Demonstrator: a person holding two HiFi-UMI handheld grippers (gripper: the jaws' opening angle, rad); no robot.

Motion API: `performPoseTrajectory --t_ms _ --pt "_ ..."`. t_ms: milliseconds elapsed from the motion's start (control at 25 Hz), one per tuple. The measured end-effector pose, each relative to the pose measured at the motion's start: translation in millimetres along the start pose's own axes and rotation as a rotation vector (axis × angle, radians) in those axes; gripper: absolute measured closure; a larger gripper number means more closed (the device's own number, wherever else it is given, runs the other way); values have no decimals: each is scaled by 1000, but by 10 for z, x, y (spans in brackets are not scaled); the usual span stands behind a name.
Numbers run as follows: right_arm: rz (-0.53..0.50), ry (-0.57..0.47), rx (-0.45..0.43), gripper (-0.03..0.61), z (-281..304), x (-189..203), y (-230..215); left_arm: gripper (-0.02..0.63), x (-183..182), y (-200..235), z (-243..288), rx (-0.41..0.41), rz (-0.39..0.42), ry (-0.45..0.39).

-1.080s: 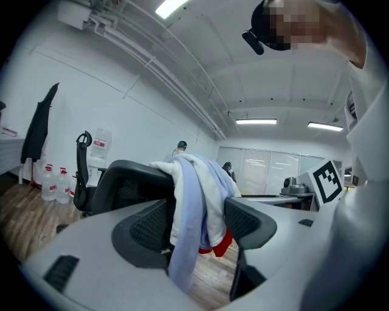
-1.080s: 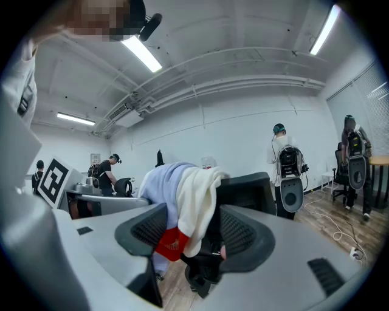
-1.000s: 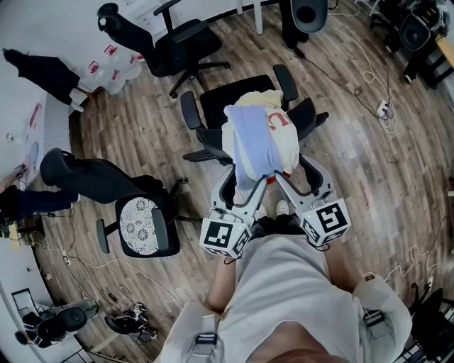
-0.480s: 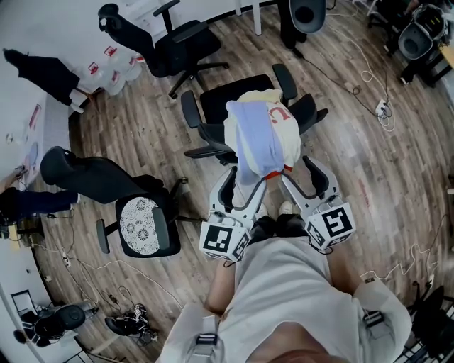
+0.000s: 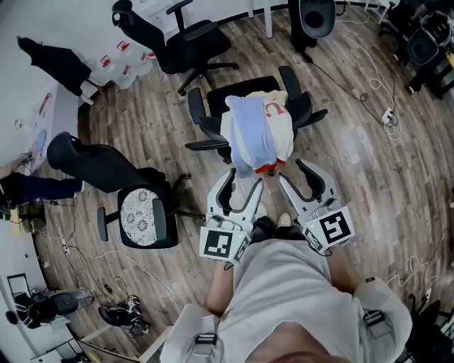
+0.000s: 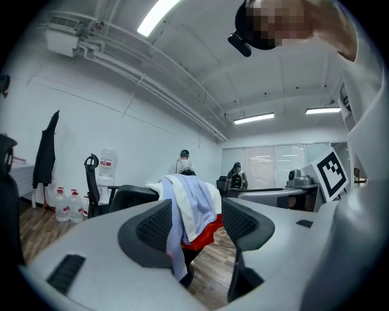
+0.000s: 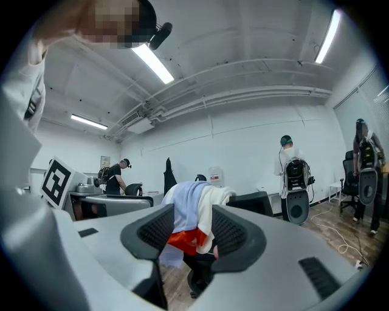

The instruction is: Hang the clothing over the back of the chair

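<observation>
A heap of clothing point(image 5: 255, 135), pale blue over cream with a red hem, hangs draped over the back of a black office chair point(image 5: 197, 108). Both grippers are held level on the near side of it and stand apart from it. My left gripper point(image 5: 242, 186) is open and its jaws have just been closing a little, with nothing between them. My right gripper point(image 5: 295, 174) is also open and has just been closing, with nothing between its jaws either. In the left gripper view the clothing point(image 6: 193, 203) shows beyond the left gripper point(image 6: 197, 226). The right gripper view likewise shows the clothing point(image 7: 189, 209) past the right gripper point(image 7: 187, 234).
Another black chair point(image 5: 186, 44) stands further back. A chair with a patterned seat point(image 5: 142, 221) and a dark garment on a chair point(image 5: 92, 164) are at the left. Water bottles point(image 5: 126, 65) line the wall. Cables point(image 5: 372, 78) and a speaker point(image 5: 316, 15) are at the right.
Both grippers have drawn back from the clothing's lower edge toward the person and risen a little. The clothing stays draped on the chair back.
</observation>
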State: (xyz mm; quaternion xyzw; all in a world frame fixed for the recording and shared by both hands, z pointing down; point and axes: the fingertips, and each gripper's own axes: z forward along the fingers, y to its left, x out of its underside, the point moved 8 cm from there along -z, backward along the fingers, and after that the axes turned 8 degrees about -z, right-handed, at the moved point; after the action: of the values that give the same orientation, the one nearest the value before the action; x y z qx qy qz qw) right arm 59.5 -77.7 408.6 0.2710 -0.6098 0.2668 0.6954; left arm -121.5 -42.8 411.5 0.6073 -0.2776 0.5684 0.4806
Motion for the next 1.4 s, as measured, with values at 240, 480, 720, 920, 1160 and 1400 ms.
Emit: performPoseTrajectory --t_ms 240,480,720,920,1160,1400 --pt "-18 -25 -39 425 -129 -35 -3 436 -7 -179 -94 -60 23 -34" --pt "-32 -41 -68 483 -180 -60 -4 511 -24 -276 -118 -71 37 -44" --pt "-54 -52 -93 522 -202 -103 21 551 -20 -328 -116 -51 38 -44" --pt "-60 -53 -99 546 -199 -113 14 575 -6 -343 -89 -41 40 -35" --pt "-66 -52 -102 557 -194 -120 19 595 -20 -334 -76 -23 38 -26" --pt "-79 -27 -100 558 -175 -57 16 595 14 -321 -43 -13 36 -15"
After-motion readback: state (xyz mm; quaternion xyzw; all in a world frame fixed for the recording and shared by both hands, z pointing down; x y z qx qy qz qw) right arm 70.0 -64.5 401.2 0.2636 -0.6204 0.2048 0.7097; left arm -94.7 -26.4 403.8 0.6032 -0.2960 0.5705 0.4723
